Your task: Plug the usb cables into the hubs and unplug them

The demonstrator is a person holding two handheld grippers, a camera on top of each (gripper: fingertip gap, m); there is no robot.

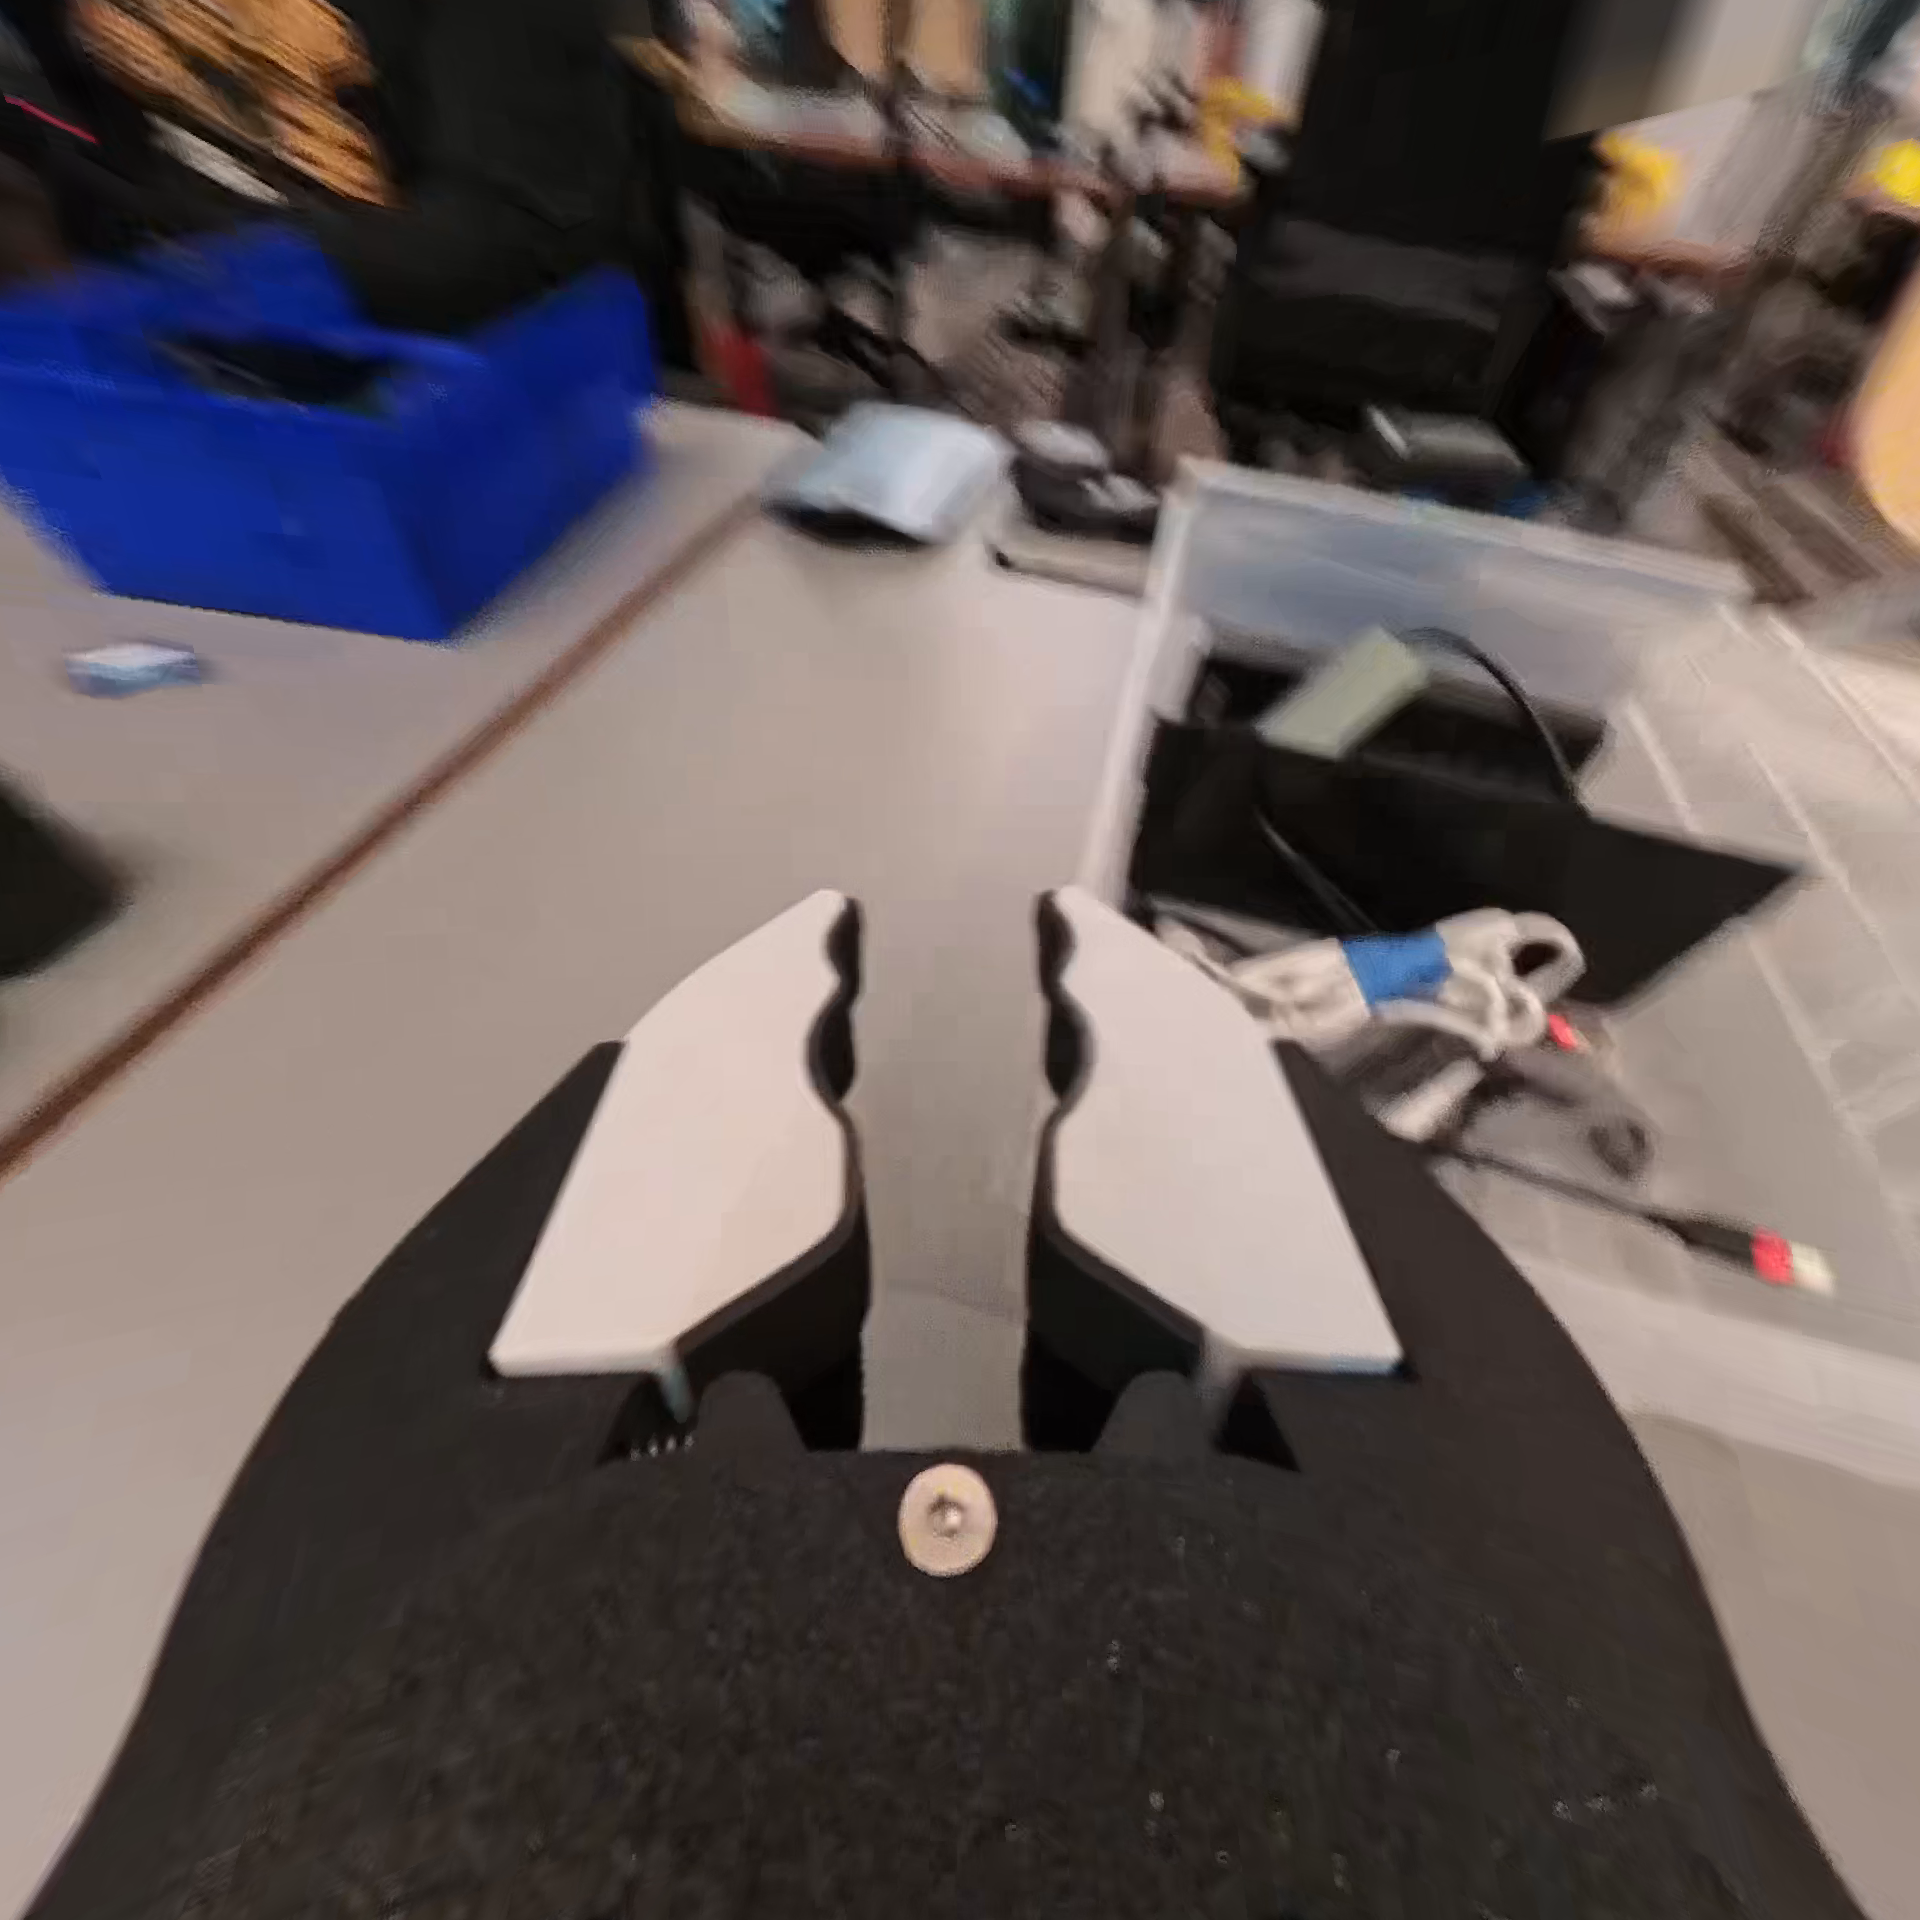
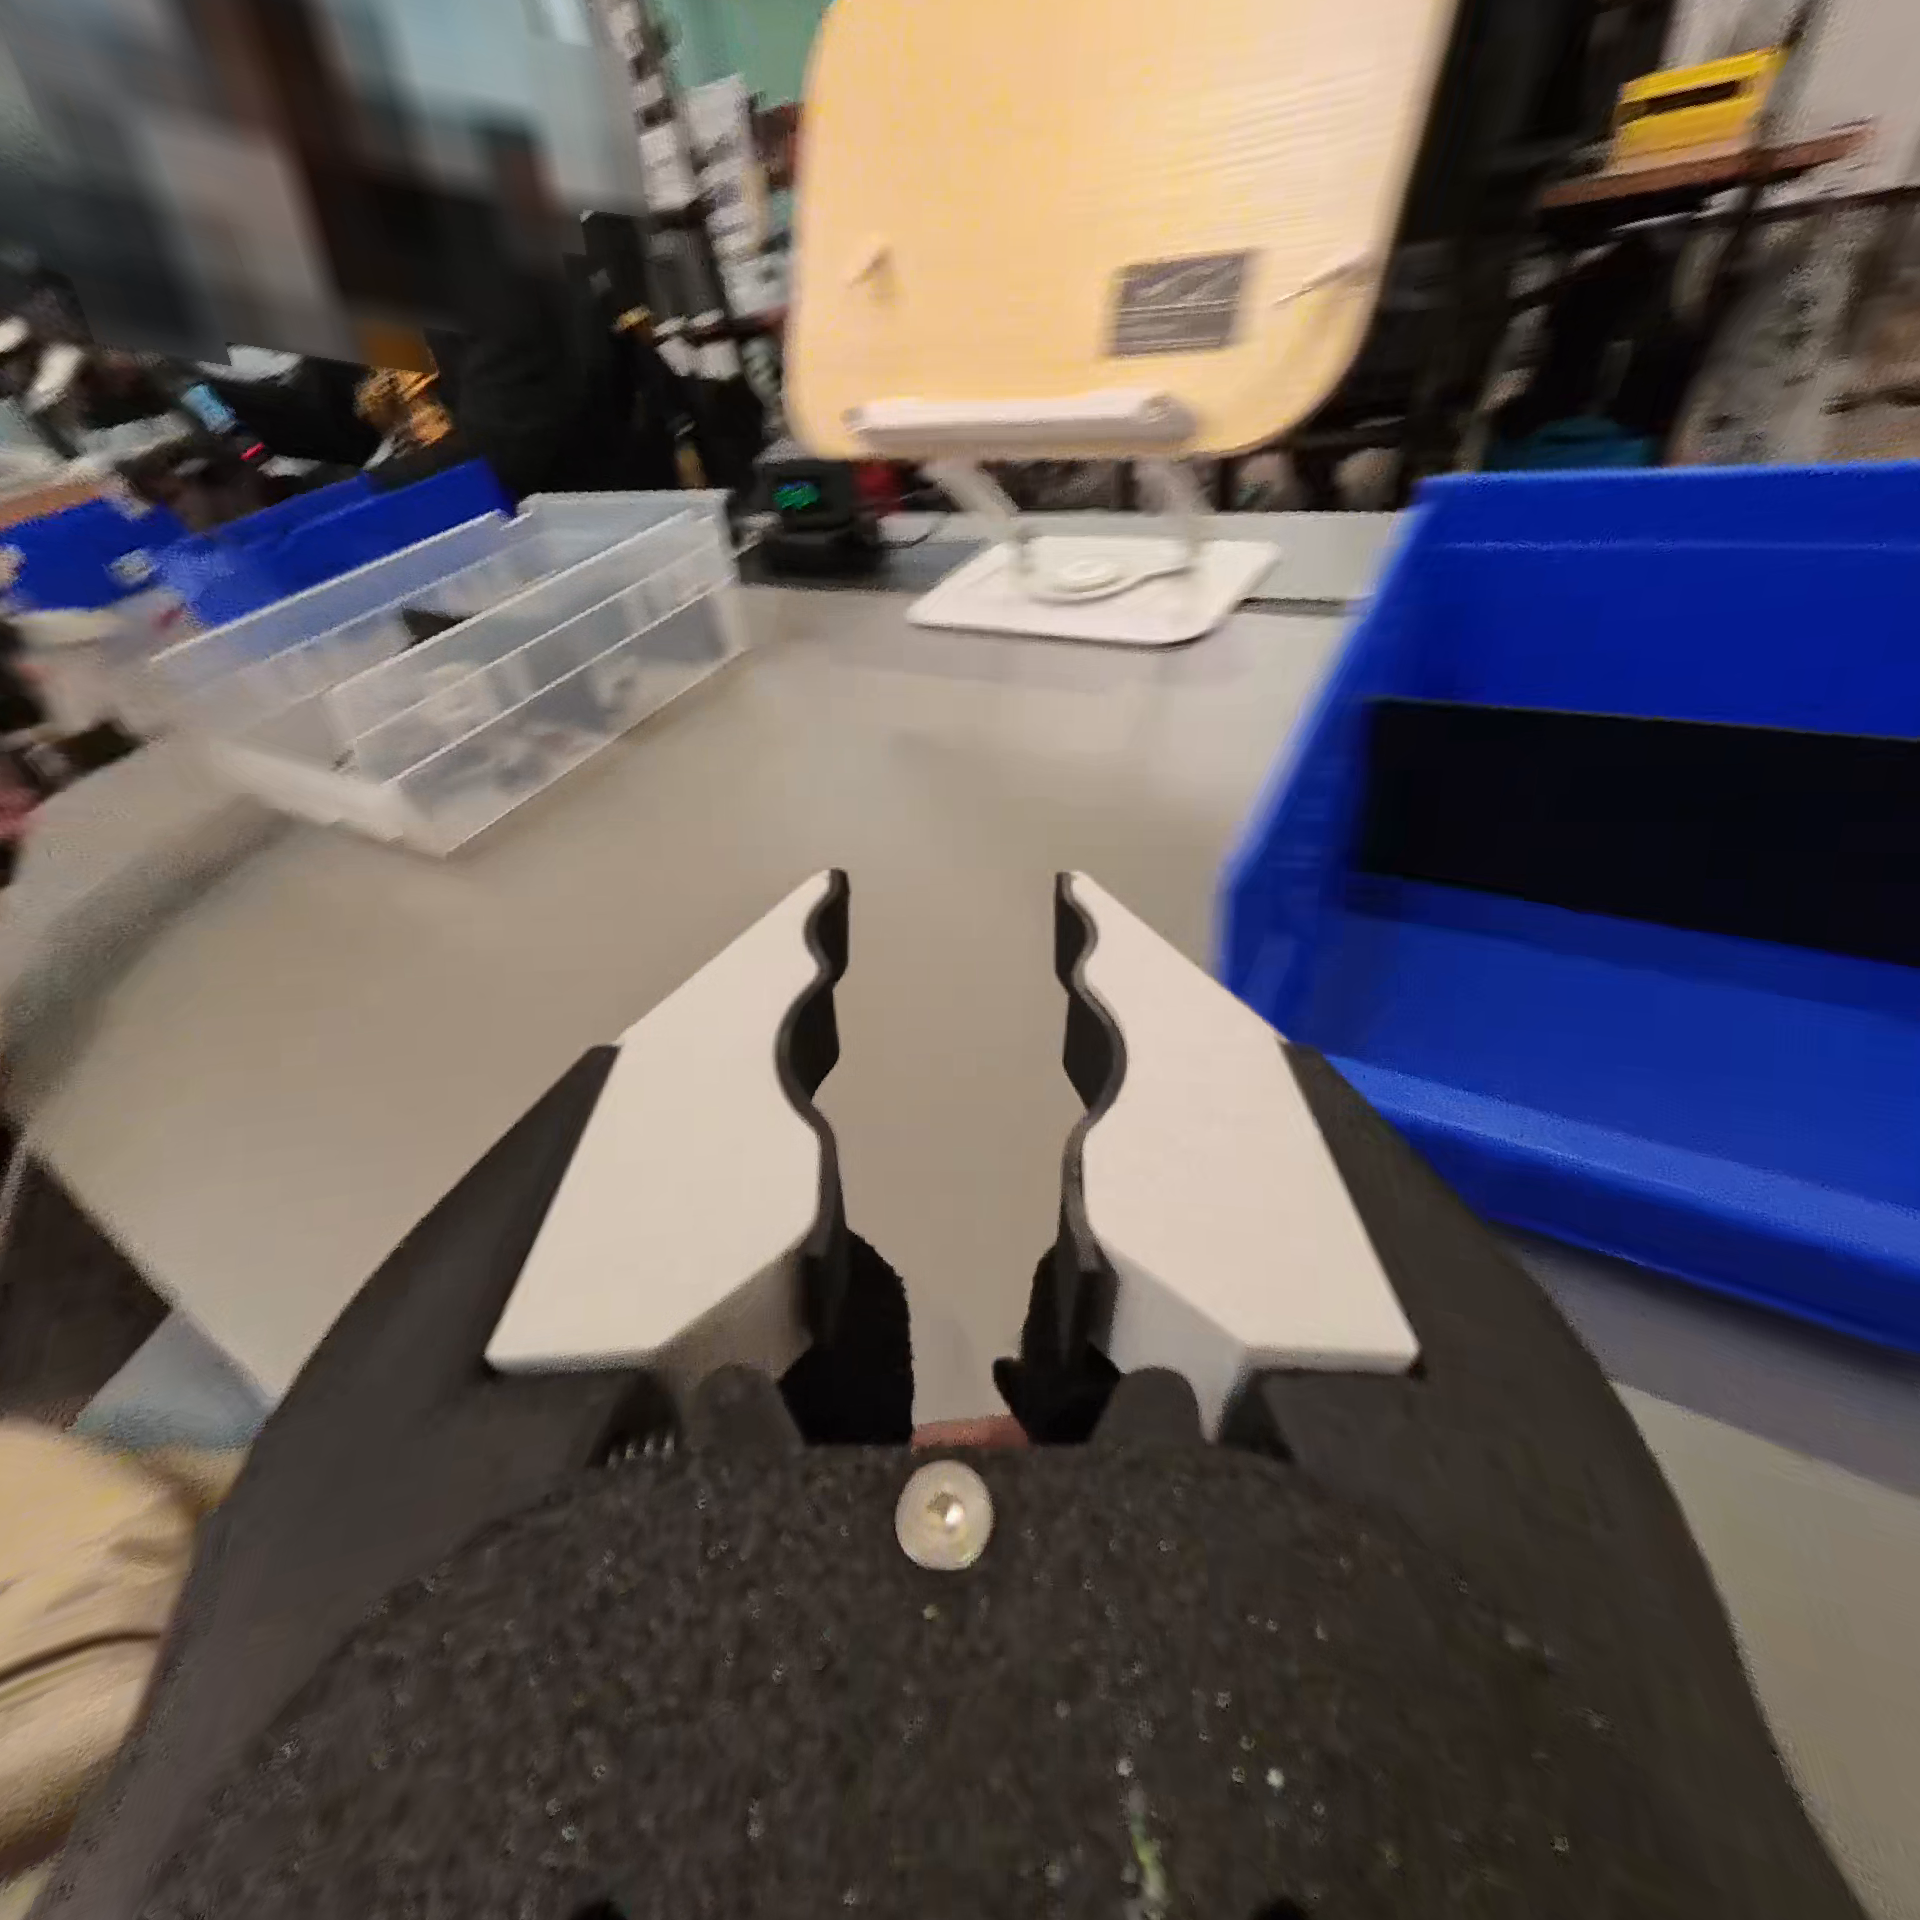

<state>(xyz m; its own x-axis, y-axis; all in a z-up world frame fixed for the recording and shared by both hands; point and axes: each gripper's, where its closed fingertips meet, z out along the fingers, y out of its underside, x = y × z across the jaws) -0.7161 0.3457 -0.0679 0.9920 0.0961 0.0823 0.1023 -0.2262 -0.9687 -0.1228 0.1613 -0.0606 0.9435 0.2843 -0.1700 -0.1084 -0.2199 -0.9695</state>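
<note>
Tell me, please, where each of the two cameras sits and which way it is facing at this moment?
Left wrist view: on the left gripper, looking along its open fingers over the grey table toward a clear tray and a USB cable at right; only the gripper shows.
Right wrist view: on the right gripper, open, facing a clear tray, a blue bin and a cream panel on a white stand; a beige sleeve shows lower left.
Shared: the grey table, likely the same clear tray; neither shows the other gripper.
</note>
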